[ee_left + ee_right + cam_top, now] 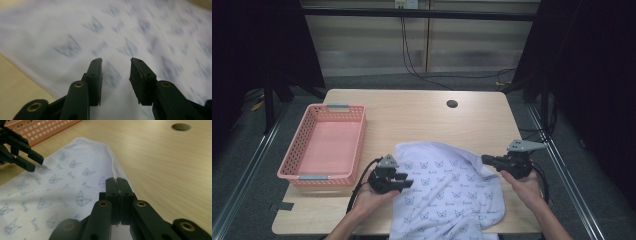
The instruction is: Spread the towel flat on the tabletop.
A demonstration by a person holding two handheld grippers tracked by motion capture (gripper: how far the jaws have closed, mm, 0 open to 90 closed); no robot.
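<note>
A pink basket [323, 145] is seen at the left of the wooden table [422, 115], just beside a white printed cloth [447, 187] spread at the near edge. The left gripper [408, 182] is held over the cloth's left part, its jaws apart with nothing between them. The right gripper [486, 159] is held at the cloth's right edge, its jaws pressed together. A round hole [452, 104] is seen farther back.

A white printed cloth [444, 187] lies at the table's [422, 117] lower edge between two tools, with a pink basket [326, 144] left.
</note>
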